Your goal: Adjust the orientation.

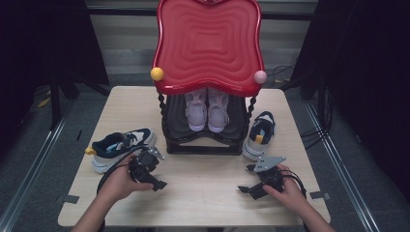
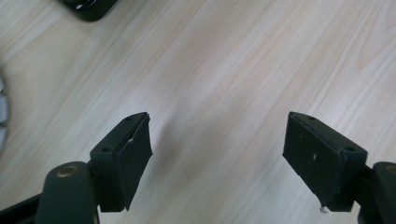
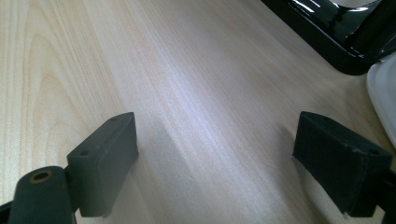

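On the wooden table (image 1: 203,188), a navy-and-white sneaker (image 1: 122,146) lies beside the left gripper (image 1: 153,180).

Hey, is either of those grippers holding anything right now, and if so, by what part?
Nothing is held. The left gripper and the right gripper both stand open over bare table, nothing between their jaws.

Light is falling from above onto the desk (image 1: 208,193), leaving the pale wood evenly bright while the room around it is sinking into near black. The glossy red rack top (image 1: 208,43) is catching soft sheen along its ridges, and the shelf beneath it is lying in shade. In the high view everything is looking slightly soft. In the gripper views a pale glare is spreading across the wood grain, and the tongs are throwing faint, blurred shadows beside themselves.
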Demonstrator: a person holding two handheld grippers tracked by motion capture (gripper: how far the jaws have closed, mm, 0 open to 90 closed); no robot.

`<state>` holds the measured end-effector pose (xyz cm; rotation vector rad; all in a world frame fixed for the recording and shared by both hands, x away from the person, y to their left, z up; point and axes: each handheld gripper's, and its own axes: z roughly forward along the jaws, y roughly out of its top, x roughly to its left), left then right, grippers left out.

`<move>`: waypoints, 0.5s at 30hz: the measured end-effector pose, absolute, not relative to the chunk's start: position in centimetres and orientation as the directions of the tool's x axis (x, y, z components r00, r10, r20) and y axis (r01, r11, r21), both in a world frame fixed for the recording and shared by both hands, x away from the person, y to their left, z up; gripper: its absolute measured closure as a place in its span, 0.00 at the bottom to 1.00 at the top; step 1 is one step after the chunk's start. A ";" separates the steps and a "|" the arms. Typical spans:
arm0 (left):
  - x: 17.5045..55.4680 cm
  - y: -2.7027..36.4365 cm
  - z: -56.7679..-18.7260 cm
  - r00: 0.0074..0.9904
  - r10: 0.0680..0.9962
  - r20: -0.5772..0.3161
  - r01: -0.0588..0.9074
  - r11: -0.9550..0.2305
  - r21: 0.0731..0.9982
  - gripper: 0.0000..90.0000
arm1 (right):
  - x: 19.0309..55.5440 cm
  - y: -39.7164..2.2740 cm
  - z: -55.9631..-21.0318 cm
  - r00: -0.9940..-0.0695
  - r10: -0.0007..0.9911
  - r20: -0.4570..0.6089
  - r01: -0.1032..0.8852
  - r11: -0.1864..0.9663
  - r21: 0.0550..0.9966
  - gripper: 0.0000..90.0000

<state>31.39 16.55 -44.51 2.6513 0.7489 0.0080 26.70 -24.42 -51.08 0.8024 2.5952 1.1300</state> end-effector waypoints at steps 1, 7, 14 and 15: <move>31.5 16.7 -44.3 0.857 0.507 -0.093 0.503 -0.786 0.360 0.25 | 26.7 -24.4 -51.1 -0.833 0.552 0.033 0.400 0.561 0.725 0.14; 32.2 17.4 -43.1 0.866 0.495 -0.066 0.489 -0.814 0.313 0.25 | 26.7 -24.4 -51.1 -0.834 0.551 0.034 0.400 0.561 0.724 0.14; 33.0 18.6 -42.1 0.868 0.496 -0.032 0.484 -0.829 0.278 0.27 | 26.7 -24.4 -51.1 -0.834 0.550 0.034 0.400 0.561 0.725 0.14; 33.1 18.7 -42.0 0.867 0.497 -0.030 0.486 -0.831 0.270 0.27 | 26.7 -24.4 -51.1 -0.834 0.550 0.034 0.400 0.561 0.725 0.14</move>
